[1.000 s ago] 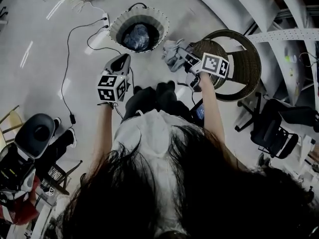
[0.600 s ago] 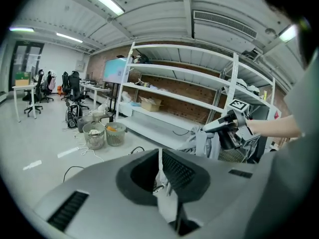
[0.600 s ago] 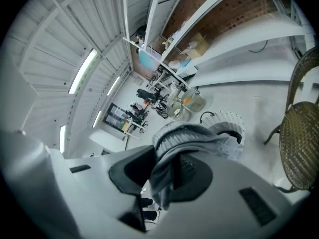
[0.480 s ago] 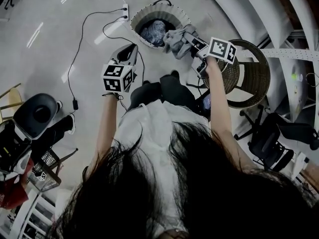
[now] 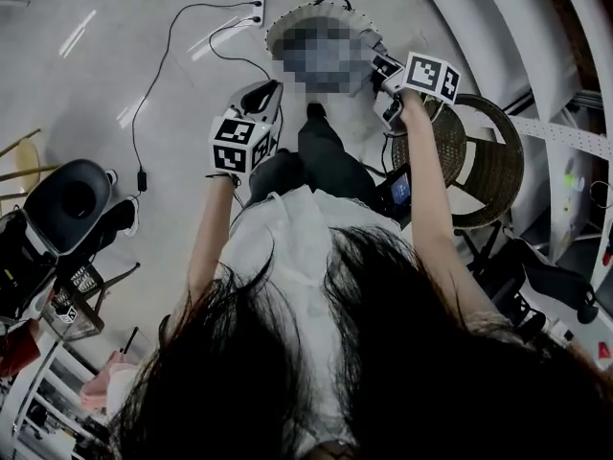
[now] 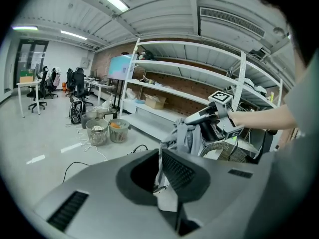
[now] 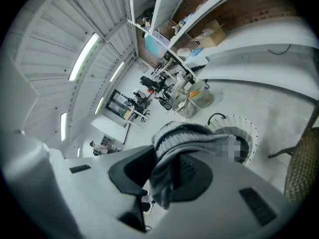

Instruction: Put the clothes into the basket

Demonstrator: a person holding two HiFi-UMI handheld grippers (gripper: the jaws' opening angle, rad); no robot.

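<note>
Since a second ago the right tongs [image 7: 165,156] have swung the grey ribbed knit garment [image 7: 185,139] away from the dark round wicker chair [image 5: 493,175] and up to the right edge of the white woven round basket [image 5: 287,17]. The left tongs [image 6: 160,158] have come a little nearer the basket's near side.

The right tongs are clamped on a thick fold of the garment, which bulges above the pads and hangs in a loose tail below them. In the right gripper view the basket's mouth lies just beyond and to the right of the cloth. The head view does not show whether the cloth is already over the mouth or still just short of the rim. The left tongs look closed with nothing between them. They point toward the basket, and the garment hangs well apart in front of them.

This looks like the carrying step, close to its end, with the drop not yet made. Next, the right tongs probably need to go a little further over the middle of the basket, dip toward it, and only then part. The hanging tail could drape over the rim, and the knit may cling to the ribbed pads, so a small shake or a nudge from the free left tongs may be needed.
</note>
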